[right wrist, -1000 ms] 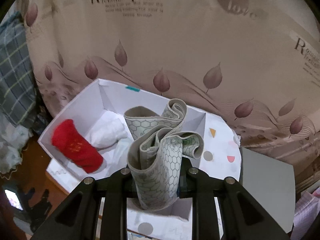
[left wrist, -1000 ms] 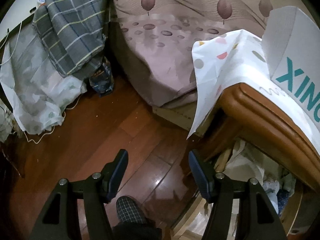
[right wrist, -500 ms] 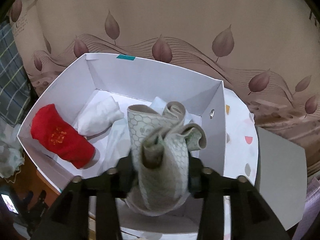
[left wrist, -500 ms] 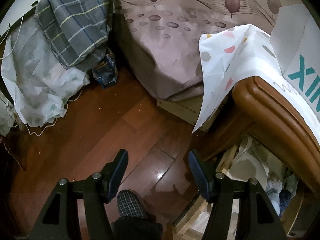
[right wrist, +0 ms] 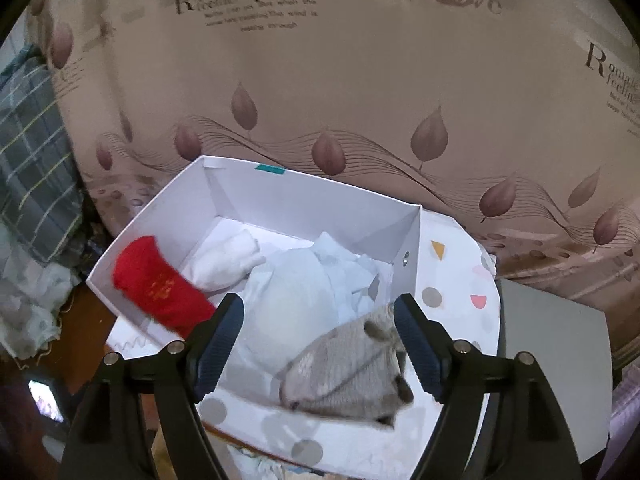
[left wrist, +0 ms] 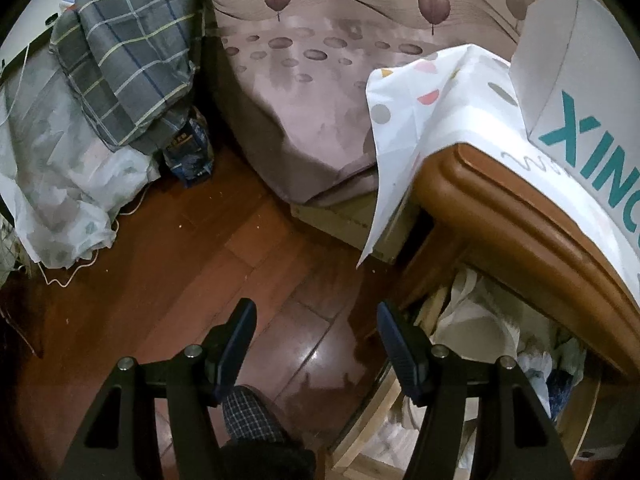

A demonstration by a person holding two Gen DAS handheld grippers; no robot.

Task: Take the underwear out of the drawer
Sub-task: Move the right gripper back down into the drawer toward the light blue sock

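Behind everything, a leaf-printed bedspread [right wrist: 360, 80] is filling the background while we are working over a white box [right wrist: 304, 196] on the wooden nightstand [left wrist: 500, 208]. Our right gripper [right wrist: 318, 332] is opening its jaws, and the grey patterned underwear [right wrist: 352, 372] is dropping free between them toward the box's near edge, at about five o'clock from the red roll [right wrist: 160, 288] and white bundle [right wrist: 228, 264] already inside. Several pieces seem delivered. Our left gripper [left wrist: 316, 340] is hovering half open and empty over the floor, with the open drawer [left wrist: 480, 332] at three o'clock (cloth is showing inside, so more may remain).
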